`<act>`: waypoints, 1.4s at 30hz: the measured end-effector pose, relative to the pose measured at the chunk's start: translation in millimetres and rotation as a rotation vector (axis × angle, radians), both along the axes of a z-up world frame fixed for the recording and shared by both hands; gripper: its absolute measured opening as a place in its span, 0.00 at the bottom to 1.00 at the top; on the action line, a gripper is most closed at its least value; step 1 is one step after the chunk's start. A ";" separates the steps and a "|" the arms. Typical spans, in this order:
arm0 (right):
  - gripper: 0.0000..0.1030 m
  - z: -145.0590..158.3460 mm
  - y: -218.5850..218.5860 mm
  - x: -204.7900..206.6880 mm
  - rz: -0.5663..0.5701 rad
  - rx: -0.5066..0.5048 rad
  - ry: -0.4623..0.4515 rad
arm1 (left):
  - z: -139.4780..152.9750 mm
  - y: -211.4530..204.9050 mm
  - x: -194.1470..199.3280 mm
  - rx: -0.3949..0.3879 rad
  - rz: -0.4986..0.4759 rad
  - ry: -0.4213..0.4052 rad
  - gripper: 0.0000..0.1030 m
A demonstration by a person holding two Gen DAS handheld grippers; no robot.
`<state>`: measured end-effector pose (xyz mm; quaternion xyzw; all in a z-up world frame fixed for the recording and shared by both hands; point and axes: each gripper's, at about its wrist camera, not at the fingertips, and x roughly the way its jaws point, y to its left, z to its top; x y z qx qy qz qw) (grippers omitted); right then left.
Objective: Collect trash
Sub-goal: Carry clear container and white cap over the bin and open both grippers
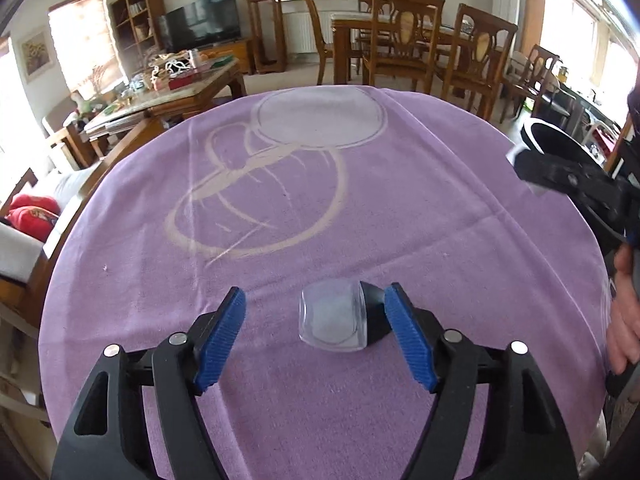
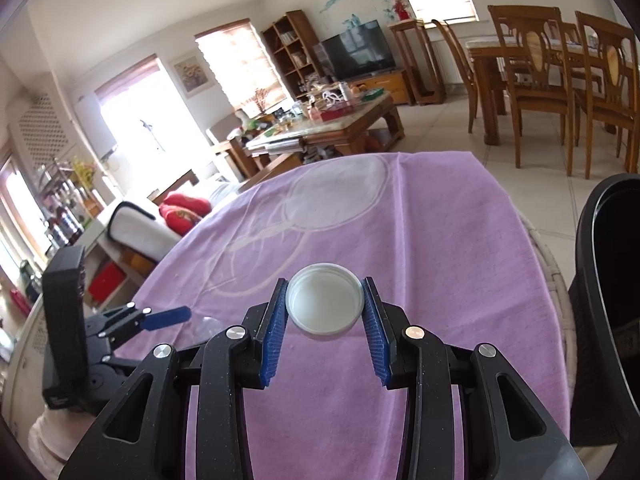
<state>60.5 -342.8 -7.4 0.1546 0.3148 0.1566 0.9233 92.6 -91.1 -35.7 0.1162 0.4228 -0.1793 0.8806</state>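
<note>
Currently, the right gripper [image 2: 325,312] is clamping a white lid [image 2: 325,305] between its blue pads and carrying it above the purple cloth [image 2: 420,240], with the black bin [image 2: 608,300] standing just off the table's right edge. Meanwhile the left gripper [image 1: 316,332] is hanging with its jaws spread wide around a small clear plastic cup [image 1: 334,318] that is lying on its side on the cloth, close to the right pad [image 1: 408,340]; whether that pad is touching the cup cannot be told, and the left pad is standing well apart from it. Judging by this layout, the collection is running partway: one piece is in hand and presumably heading for the bin, one piece is waiting to be gripped, and no other trash is showing on the cloth. Whether the bin is already holding anything cannot be seen.
</note>
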 end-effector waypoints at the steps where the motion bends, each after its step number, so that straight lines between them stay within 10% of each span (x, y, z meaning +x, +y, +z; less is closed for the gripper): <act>1: 0.36 0.0 2.3 -1.2 0.002 -0.004 -0.001 | -1.6 0.8 2.3 -0.015 0.000 0.011 0.71; 14: 0.36 -2.4 9.1 -3.3 0.009 -0.012 0.011 | -7.4 -6.5 -6.7 -0.047 -0.054 0.059 0.52; 23: 0.36 4.5 1.3 -8.3 0.018 0.033 -0.022 | 37.3 -18.7 -33.4 -0.120 -0.049 -0.130 0.52; 42: 0.36 37.0 -212.0 -107.8 -0.347 0.092 -0.163 | 87.3 -212.0 -78.0 -0.283 -0.386 -0.286 0.52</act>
